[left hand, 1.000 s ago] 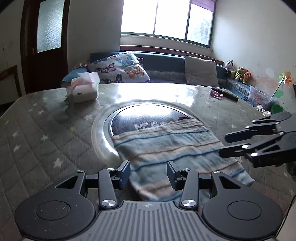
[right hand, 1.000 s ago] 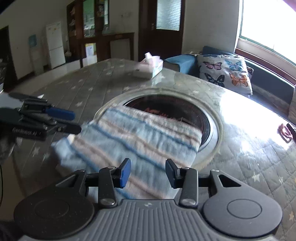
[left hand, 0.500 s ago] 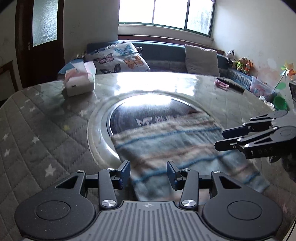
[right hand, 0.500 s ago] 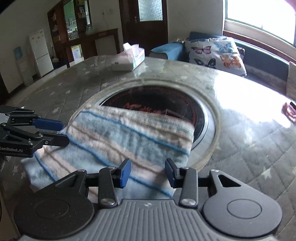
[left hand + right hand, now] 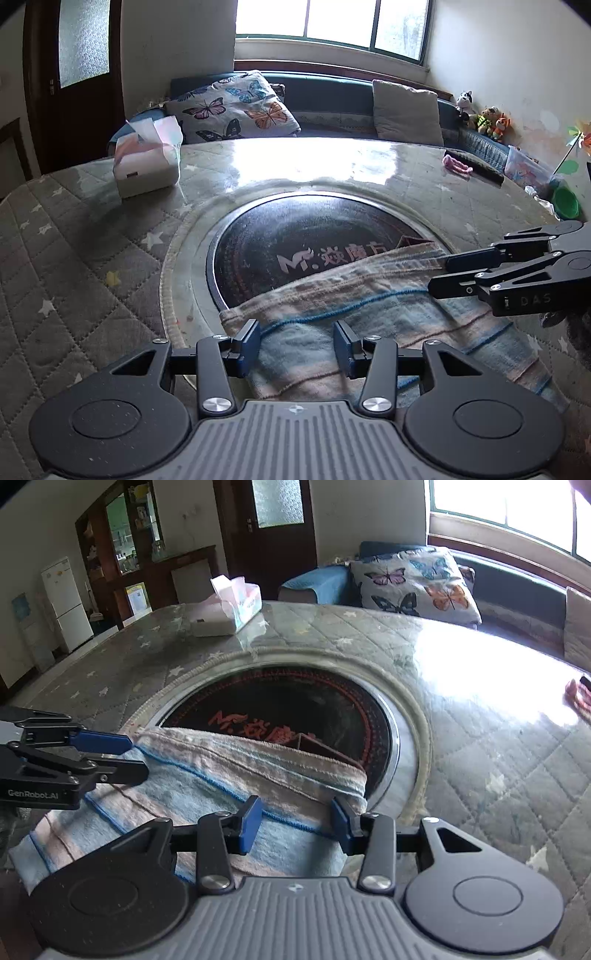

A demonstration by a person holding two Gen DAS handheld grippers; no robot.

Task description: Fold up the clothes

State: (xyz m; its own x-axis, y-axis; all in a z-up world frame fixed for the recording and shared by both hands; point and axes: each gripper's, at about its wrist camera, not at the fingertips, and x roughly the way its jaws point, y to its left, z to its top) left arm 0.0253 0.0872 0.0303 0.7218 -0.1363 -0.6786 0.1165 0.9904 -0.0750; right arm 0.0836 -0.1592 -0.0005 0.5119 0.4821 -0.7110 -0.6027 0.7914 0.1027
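A towel [image 5: 388, 321] with blue and pink stripes lies flat on the quilted table, its far edge over the rim of the round black hotplate [image 5: 295, 236]. My left gripper [image 5: 297, 347] is open just above the towel's left part, near its far left corner. My right gripper [image 5: 295, 829] is open above the towel [image 5: 221, 775] at its far right corner. Each shows in the other's view, the right gripper [image 5: 441, 275] at the right and the left gripper [image 5: 136, 758] at the left. Neither holds any cloth.
A tissue box [image 5: 147, 166] stands at the table's far left. A pink item [image 5: 458, 166] lies at the far right edge. Behind the table runs a sofa with a butterfly cushion [image 5: 236, 107]. The table's near edge is right below the grippers.
Both grippers have moved forward and lower over the towel, toward its far edge. Their jaws have stayed open, and the towel lies as before.
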